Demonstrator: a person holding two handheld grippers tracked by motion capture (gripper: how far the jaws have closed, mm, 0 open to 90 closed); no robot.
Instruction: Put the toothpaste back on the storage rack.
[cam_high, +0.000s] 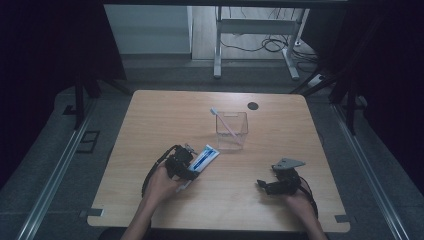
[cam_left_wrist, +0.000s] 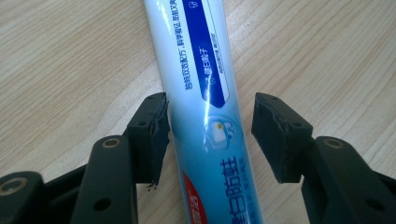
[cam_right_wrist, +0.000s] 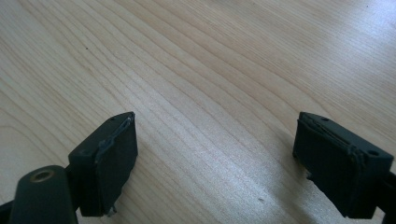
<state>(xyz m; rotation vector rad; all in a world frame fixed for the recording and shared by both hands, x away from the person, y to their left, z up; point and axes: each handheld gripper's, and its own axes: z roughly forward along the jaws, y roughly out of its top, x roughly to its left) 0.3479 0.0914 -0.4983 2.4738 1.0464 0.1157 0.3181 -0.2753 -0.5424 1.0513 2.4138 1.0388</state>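
From above, my left gripper (cam_high: 186, 165) sits near the middle of the wooden desk (cam_high: 150, 120), with a blue-and-white toothpaste tube (cam_high: 205, 157) running up and to the right out of its fingers toward a clear plastic cup (cam_high: 232, 131). The cup stands just beyond the tube's far end and holds a pink toothbrush (cam_high: 223, 121) leaning inside it. My right gripper (cam_high: 272, 186) rests well apart, toward the desk's right edge, and touches nothing. Dim grey floor, metal rails and a white frame with cables surround the desk.

In the left gripper view, the tube (cam_left_wrist: 205, 107) lies lengthwise between my two fingers (cam_left_wrist: 152, 135). The left finger touches its side; the right finger stands off with a gap of bare wood, so the fingers are part open and not squeezing.

In the right gripper view, my fingers (cam_right_wrist: 112, 161) spread wide over bare pale wood grain (cam_right_wrist: 205, 70), holding nothing.
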